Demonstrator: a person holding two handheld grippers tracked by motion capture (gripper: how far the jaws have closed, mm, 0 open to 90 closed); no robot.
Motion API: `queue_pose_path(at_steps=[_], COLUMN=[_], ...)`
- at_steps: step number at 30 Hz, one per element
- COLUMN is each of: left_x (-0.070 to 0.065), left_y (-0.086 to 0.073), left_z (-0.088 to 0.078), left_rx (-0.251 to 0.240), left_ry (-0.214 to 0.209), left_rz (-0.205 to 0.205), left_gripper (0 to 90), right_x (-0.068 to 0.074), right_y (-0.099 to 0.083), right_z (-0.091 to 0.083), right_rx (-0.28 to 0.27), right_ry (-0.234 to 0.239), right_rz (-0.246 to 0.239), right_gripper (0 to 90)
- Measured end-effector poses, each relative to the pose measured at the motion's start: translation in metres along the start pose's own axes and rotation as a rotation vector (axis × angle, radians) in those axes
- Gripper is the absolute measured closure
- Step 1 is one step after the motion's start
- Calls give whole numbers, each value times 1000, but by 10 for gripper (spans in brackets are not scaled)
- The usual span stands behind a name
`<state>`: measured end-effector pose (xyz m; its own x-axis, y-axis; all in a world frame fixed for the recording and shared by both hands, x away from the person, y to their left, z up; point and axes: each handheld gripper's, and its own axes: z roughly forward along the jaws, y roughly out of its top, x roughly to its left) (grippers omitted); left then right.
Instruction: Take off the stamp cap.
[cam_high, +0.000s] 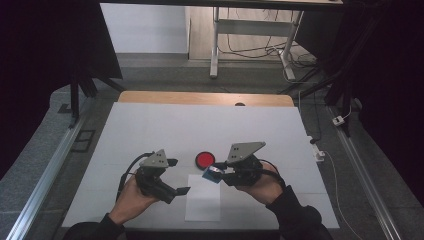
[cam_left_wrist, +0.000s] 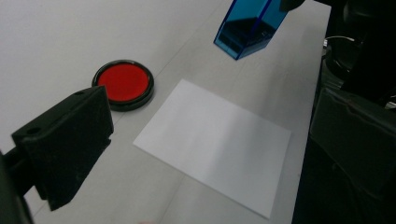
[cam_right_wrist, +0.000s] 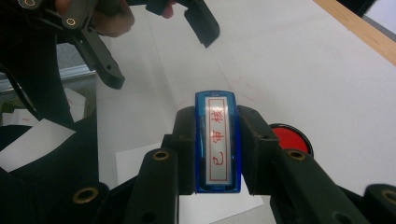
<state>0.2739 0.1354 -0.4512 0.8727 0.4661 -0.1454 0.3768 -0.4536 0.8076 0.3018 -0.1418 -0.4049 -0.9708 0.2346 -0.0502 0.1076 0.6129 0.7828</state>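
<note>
High view puts the right gripper (cam_high: 216, 173) at about four o'clock from the red ink pad (cam_high: 204, 159), clamped on a blue stamp (cam_high: 212, 174) that hangs in the air over the top right corner of the white paper sheet (cam_high: 202, 199). Right gripper view confirms the grasp: both black jaws press the stamp's (cam_right_wrist: 217, 142) flat sides, its label with red characters facing the camera. The left gripper (cam_high: 180, 176) sits at eight o'clock from the pad, its jaws spread wide with nothing between them, just beside the sheet's left edge. Left gripper view shows the stamp (cam_left_wrist: 250, 25) tilted, its base aimed down toward the table (cam_left_wrist: 56, 42), with the pad (cam_left_wrist: 124, 84) uncovered at ten o'clock from the sheet (cam_left_wrist: 217, 144). The paper looks blank, so I judge the pick-up done, while inking, if not already done, and pressing a mark onto the sheet are left.
</note>
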Motion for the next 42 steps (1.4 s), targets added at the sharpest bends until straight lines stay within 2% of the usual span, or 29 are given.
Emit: queue_pose_path(at_steps=[9,14,20,27,32,35,42], left_x=[0,-1,1,-1,-3,-2,2], left_y=[14,18,20,15,12,9,6], left_z=[22,33,44,50,54,54,50], left_rx=[26,41,40,47,56,52,22], left_ry=[-21,-52,-80,-102,-121,-127,-187], left_rz=[54,98,111,132,139,154,192], left_gripper=[0,0,0,0,0,37,195], right_x=[-1,-1,0,2,3,5,6], right_y=[0,1,1,1,1,1,1], right_z=[-1,-2,-1,0,1,2,3], right_rx=[-6,-6,-21,-10,-27,-23,-48], right_ry=[5,11,18,30,48,59,103], right_rz=[-8,-5,-7,-14,-6,-12,-10], right_gripper=[703,703,703,703,702,702,703])
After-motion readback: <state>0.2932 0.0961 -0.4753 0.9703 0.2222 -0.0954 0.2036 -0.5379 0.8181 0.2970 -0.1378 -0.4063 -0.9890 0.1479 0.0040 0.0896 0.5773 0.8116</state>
